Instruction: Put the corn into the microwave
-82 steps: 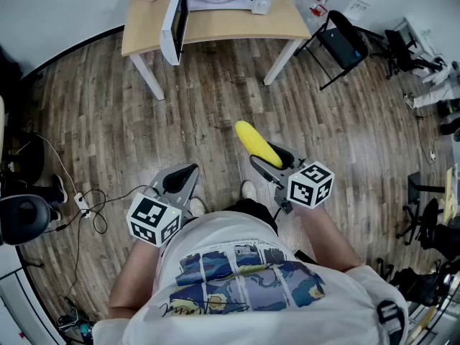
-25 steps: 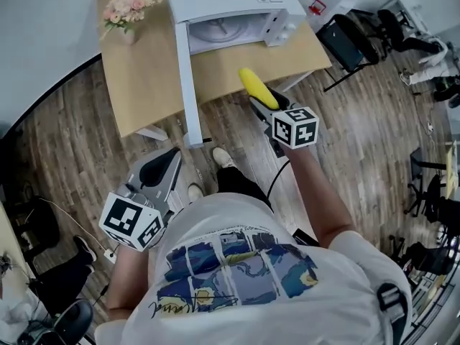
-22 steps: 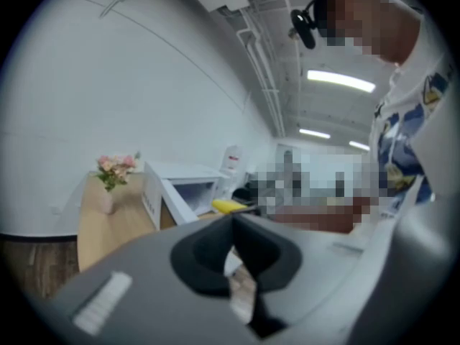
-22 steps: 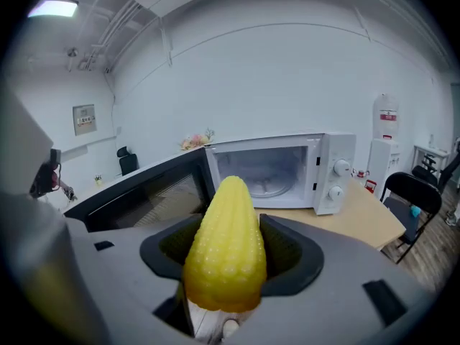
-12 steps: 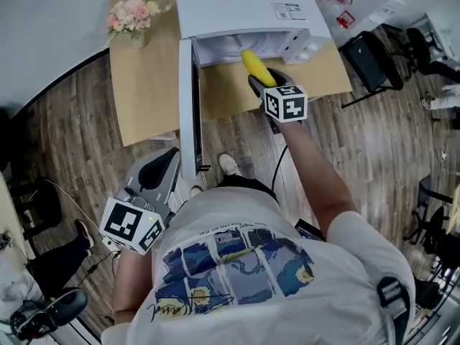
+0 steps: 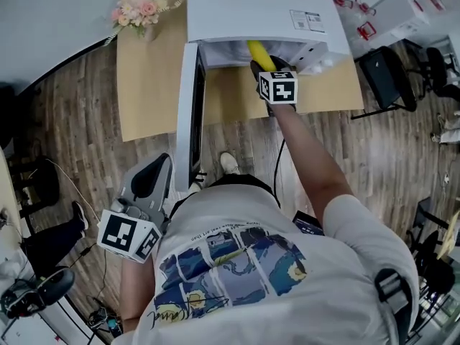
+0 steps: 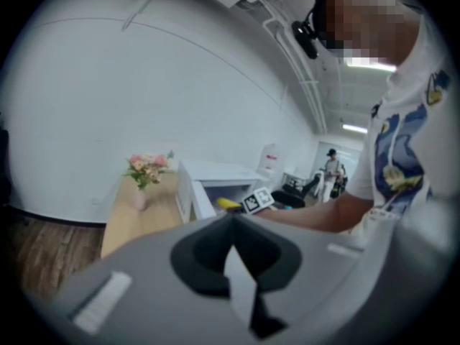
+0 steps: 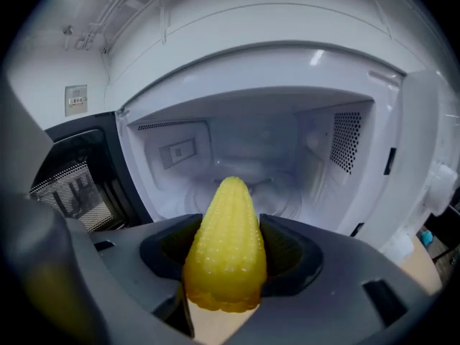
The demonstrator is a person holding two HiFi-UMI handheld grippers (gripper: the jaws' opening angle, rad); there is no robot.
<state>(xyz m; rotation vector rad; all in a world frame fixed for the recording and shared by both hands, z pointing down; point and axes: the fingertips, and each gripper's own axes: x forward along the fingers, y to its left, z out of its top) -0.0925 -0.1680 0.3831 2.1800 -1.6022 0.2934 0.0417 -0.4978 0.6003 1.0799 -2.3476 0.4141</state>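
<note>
Right gripper [image 6: 260, 65] out on a stretched arm at the mouth of a white box-shaped microwave oven [image 6: 251, 6], jaws pressed on either side of a yellow knobbly ear of corn [image 8: 226, 254]. Corn gripped at its thick end, tapered tip aimed into the pale cavity, held in the air at the opening and not resting on the cavity floor. Inside, a perforated vent patch [image 8: 345, 141] on the right wall and a faint round tray on the bottom. Dark-windowed oven door [image 6: 191, 113] swung fully open on the left, edge-on in the head view. Oven standing on a light wooden table [image 6: 151, 85], with a small bunch of pink flowers in a vase [image 6: 140, 9] at the table's far left corner, well apart from the corn. Left gripper [image 6: 154, 172] low beside the person's hip, over the brown plank floor [image 6: 86, 99], far from the oven; jaws drawn together with nothing between them. Black chair [image 6: 384, 77] off to the right of the table.
</note>
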